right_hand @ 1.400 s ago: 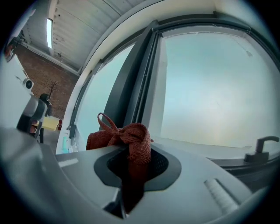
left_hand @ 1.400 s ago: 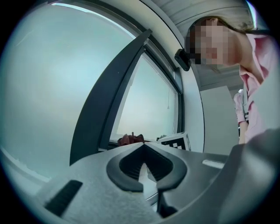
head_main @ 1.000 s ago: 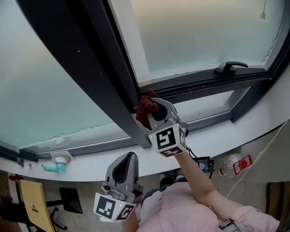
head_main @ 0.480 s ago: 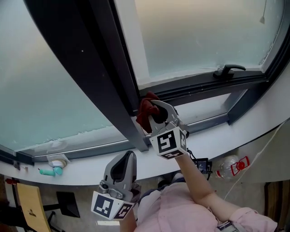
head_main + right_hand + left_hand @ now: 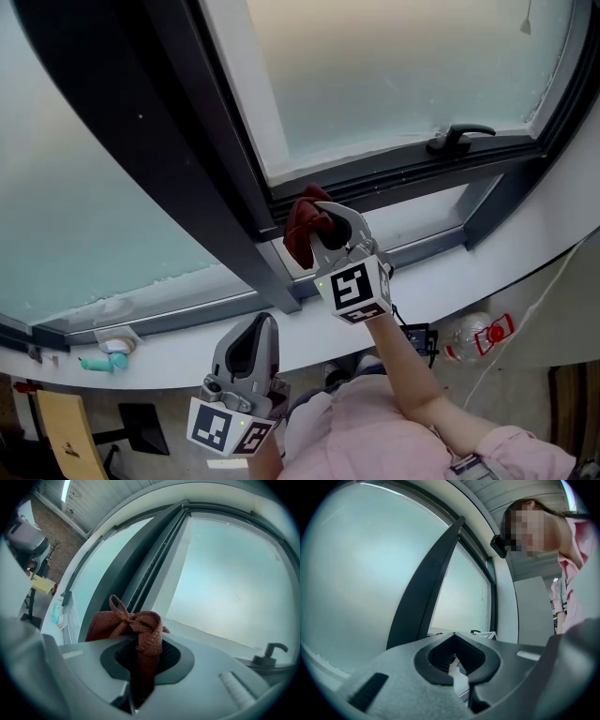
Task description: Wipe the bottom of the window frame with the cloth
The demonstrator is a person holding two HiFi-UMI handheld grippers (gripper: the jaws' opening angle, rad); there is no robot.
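While the right tongs (image 5: pixel 319 223) clamp the cloth (image 5: pixel 302 230) at the left end of the window frame (image 5: pixel 394 175) bottom rail, press evenly and wipe rightward; the left tongs (image 5: pixel 261 330) hang closed, empty.

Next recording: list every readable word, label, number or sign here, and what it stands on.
Nothing legible in any view.
The right gripper, its cube: square marker pattern, no letters.
The left gripper, its cube: same.
The cloth: no print.
The bottle, red label: too small to read.
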